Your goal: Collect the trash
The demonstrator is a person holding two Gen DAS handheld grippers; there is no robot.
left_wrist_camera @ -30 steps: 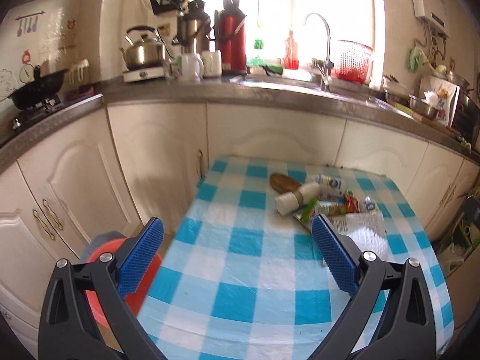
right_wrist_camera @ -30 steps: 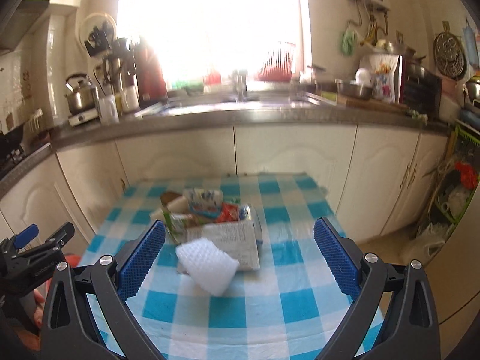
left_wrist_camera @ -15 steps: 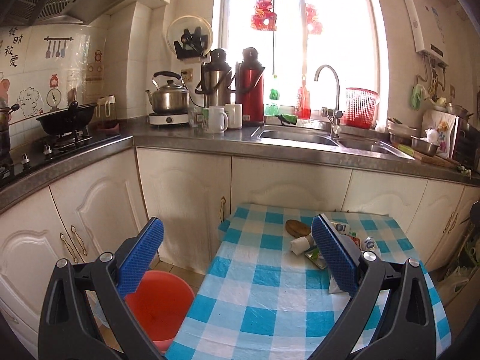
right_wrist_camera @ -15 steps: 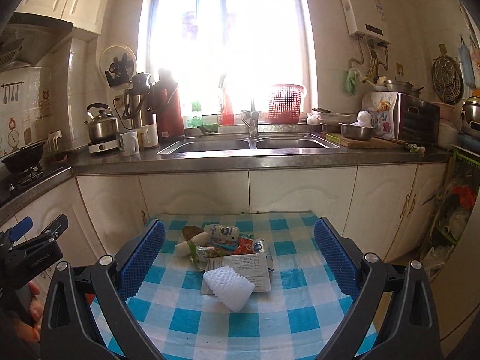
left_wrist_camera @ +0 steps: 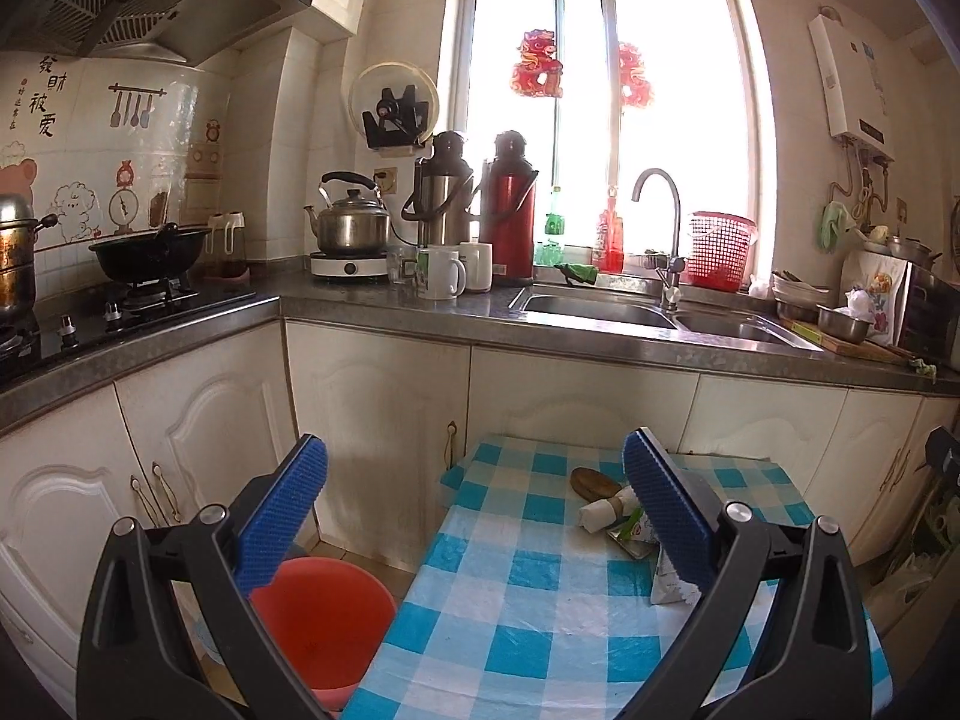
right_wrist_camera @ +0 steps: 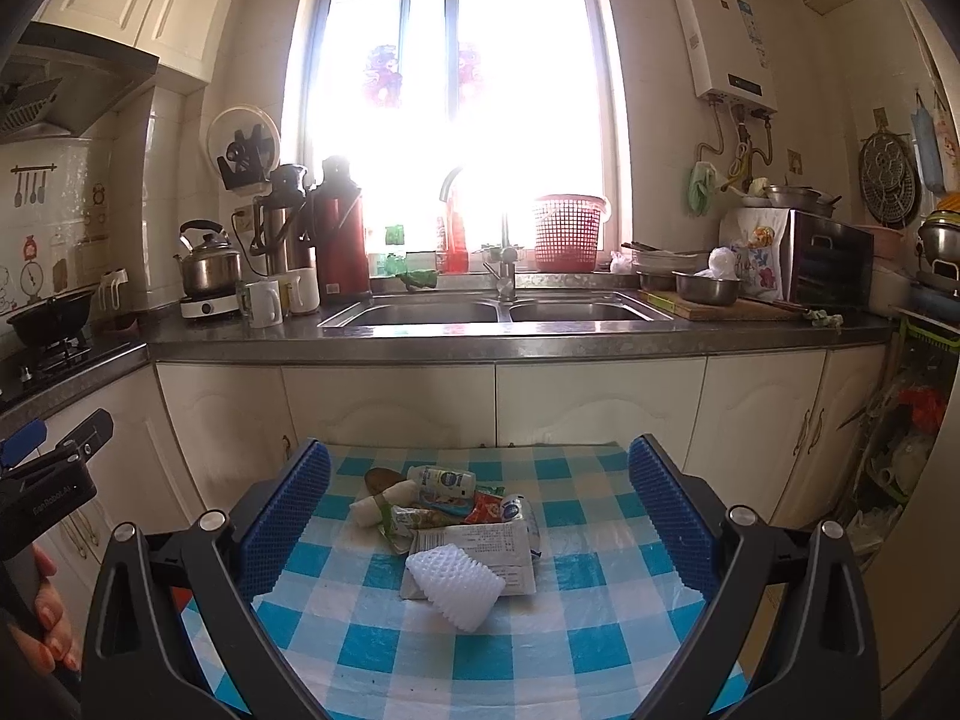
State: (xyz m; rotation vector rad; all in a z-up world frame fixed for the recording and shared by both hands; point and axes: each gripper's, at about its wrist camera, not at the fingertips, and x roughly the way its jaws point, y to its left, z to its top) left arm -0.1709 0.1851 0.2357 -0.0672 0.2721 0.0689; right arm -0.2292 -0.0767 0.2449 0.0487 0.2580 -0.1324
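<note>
The left gripper (left_wrist_camera: 474, 516) and the right gripper (right_wrist_camera: 480, 516) both hang level with blue-padded jaws spread wide, gripping nothing, a hand (right_wrist_camera: 45, 612) holding the left.

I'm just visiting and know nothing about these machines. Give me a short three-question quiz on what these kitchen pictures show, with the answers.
1. True or false: the right tool is clamped on the white foam net.
2. Which item lies nearest the camera in the trash pile on the checked table? A) small white bottle B) white foam net C) red wrapper
3. Fill in: beside the table, on the floor below the left tool, stands a red ____.

Key:
1. False; both tools are open and hold nothing.
2. B
3. bucket
</note>
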